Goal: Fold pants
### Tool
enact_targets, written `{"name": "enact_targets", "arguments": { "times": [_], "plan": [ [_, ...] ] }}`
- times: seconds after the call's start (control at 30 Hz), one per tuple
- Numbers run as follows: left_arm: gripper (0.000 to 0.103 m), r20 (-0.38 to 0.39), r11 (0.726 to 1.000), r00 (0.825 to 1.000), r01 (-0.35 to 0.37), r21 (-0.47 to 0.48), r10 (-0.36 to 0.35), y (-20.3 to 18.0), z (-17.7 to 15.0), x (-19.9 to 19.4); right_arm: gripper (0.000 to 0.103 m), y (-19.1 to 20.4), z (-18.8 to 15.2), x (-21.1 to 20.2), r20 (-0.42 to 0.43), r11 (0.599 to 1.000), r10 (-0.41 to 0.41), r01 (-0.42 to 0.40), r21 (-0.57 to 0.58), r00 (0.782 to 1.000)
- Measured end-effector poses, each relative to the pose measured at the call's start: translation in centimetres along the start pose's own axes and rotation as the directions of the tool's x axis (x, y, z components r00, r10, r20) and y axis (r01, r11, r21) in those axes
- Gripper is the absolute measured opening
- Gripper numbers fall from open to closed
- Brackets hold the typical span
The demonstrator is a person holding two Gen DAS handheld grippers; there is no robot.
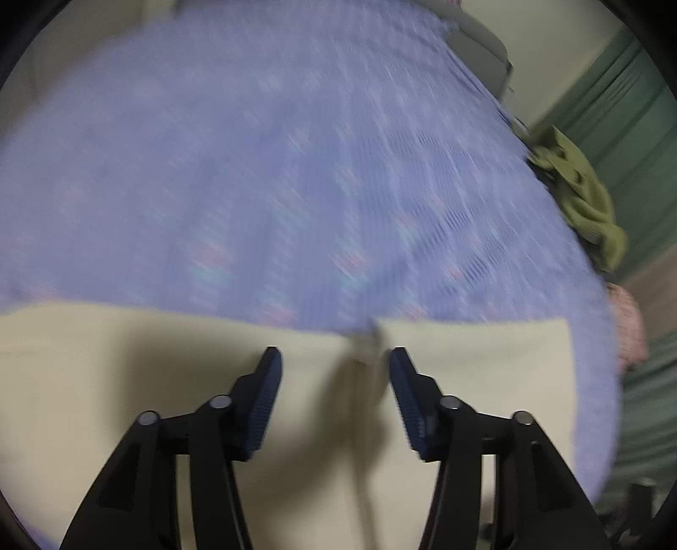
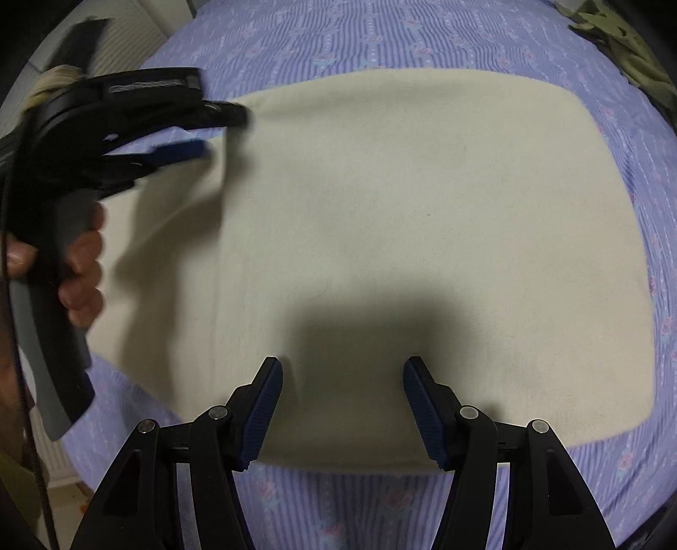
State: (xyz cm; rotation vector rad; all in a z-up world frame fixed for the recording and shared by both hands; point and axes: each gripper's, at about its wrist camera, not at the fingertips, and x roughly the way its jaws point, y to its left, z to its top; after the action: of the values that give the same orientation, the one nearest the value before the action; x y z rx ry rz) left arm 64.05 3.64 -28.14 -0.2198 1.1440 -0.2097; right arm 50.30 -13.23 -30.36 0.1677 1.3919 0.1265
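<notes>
A purple striped bedsheet [image 2: 423,38] covers the surface, and on it lies one pair of cream pants [image 2: 381,237], folded into a flat rectangle whose long axis runs left to right (no readable writing anywhere). One olive cloth [image 1: 588,199] sits at the bed's edge. The right gripper [image 2: 342,368] and left gripper [image 1: 334,355] both gape, empty, over the pants.

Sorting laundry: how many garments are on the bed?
2: cream pants lie flat mid-bed; a crumpled green garment sits at the bed's far right edge. Others may be hidden.
</notes>
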Motion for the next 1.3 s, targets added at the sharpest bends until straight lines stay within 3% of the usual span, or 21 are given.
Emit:
{"name": "enact_targets", "arguments": {
  "times": [0.13,0.27,0.37,0.47,0.57,0.67,0.83,0.97,1.03,1.23,1.3],
  "plan": [
    [0.067,0.120,0.999,0.992,-0.046,0.020,0.043,3.2,-1.5,-6.8,0.061,1.8,0.6,-3.1,0.087,1.000,0.024,-0.025,0.009,0.996],
    [0.078,0.194,0.991,0.977,-0.068,-0.114,0.090,9.5,-5.2,-13.0,0.061,4.6,1.8,-5.2,0.147,0.999,0.051,-0.050,-0.009,0.988],
    [0.083,0.190,0.967,0.973,-0.084,-0.240,0.132,13.7,-8.3,-14.9,0.062,8.2,2.7,-5.5,0.168,0.996,0.063,-0.051,-0.076,0.984],
    [0.084,0.139,0.932,0.976,-0.110,-0.345,0.167,18.2,-11.5,-15.4,0.070,12.1,3.7,-4.9,0.166,0.989,0.074,-0.051,-0.138,0.983],
    [0.084,0.108,0.900,0.984,-0.083,-0.427,0.142,22.1,-13.7,-14.9,0.070,15.5,4.1,-3.9,0.161,0.978,0.088,-0.054,-0.203,0.983],
    [0.083,0.129,0.858,0.988,-0.004,-0.514,0.082,24.6,-15.2,-13.8,0.070,19.1,4.3,-2.2,0.135,0.959,0.101,-0.060,-0.276,0.986],
    [0.083,0.195,0.753,0.981,0.147,-0.641,-0.025,27.7,-16.2,-10.9,0.070,23.1,4.2,-0.7,0.089,0.929,0.105,-0.066,-0.364,0.990],
    [0.083,0.206,0.659,0.977,0.194,-0.727,-0.060,29.8,-16.4,-8.0,0.070,23.5,4.5,0.1,0.064,0.930,0.104,-0.075,-0.360,0.992],
    [0.083,0.198,0.633,0.978,0.198,-0.748,-0.071,30.4,-16.4,-6.6,0.070,23.2,4.4,0.4,0.047,0.935,0.093,-0.071,-0.347,0.995],
    [0.081,0.233,0.640,0.966,0.252,-0.726,-0.115,30.3,-14.1,-4.6,0.070,22.3,4.2,1.3,0.027,0.942,0.055,-0.043,-0.332,0.998],
    [0.055,0.240,0.675,0.966,0.238,-0.698,-0.092,29.7,-13.7,-5.6,0.070,21.8,4.1,1.3,0.020,0.945,0.053,-0.044,-0.325,0.998]
  ]
}}
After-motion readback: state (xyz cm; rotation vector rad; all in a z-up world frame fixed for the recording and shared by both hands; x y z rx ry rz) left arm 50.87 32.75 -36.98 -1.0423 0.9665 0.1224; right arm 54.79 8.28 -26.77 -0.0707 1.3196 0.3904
